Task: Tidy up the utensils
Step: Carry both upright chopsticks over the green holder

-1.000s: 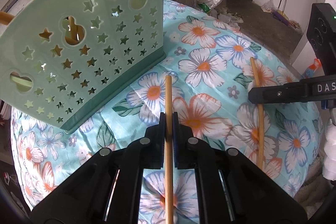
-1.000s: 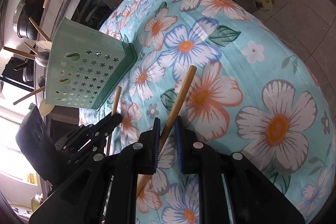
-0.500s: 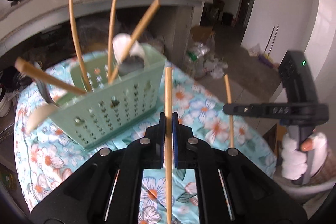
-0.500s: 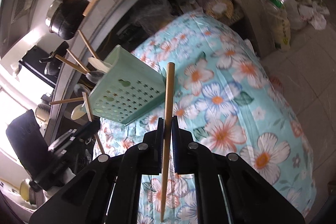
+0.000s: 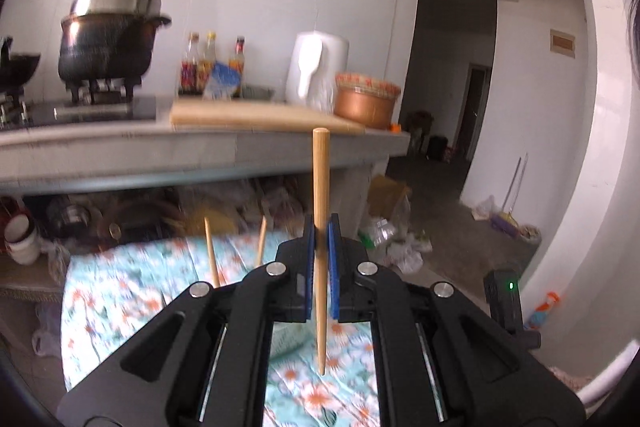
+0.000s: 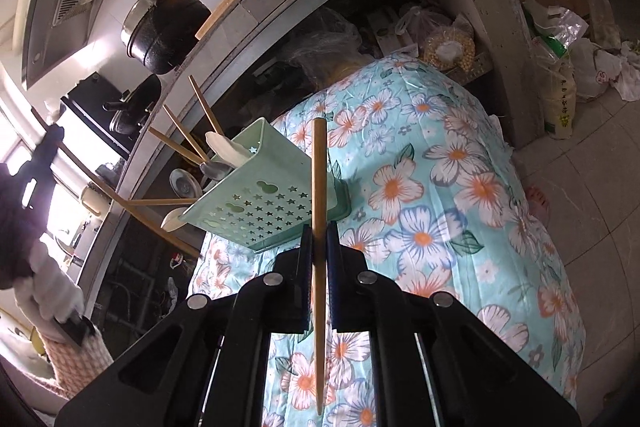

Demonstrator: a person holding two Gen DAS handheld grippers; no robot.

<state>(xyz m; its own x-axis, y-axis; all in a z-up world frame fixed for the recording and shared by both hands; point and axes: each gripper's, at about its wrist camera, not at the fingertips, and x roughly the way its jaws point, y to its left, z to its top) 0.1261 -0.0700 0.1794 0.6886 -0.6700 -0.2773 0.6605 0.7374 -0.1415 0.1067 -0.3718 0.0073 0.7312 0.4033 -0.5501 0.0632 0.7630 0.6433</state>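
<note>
On the flower-cloth desk [image 6: 460, 187] a green holder [image 6: 260, 203] stands, chopsticks and spoons leaning inside. Above it, left tongs [image 5: 320, 239] pinch one chopstick [image 5: 320, 187]; right tongs [image 6: 319, 247] pinch another chopstick [image 6: 318, 187].

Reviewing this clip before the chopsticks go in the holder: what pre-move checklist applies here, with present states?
1. Left gripper clamped on its chopstick: ok.
2. Right gripper clamped on its chopstick: ok.
3. Both chopsticks clear of the tablecloth: ok.
4. Green holder upright on the table: ok.
5. Free slot among the utensils already inside: cannot tell.
</note>
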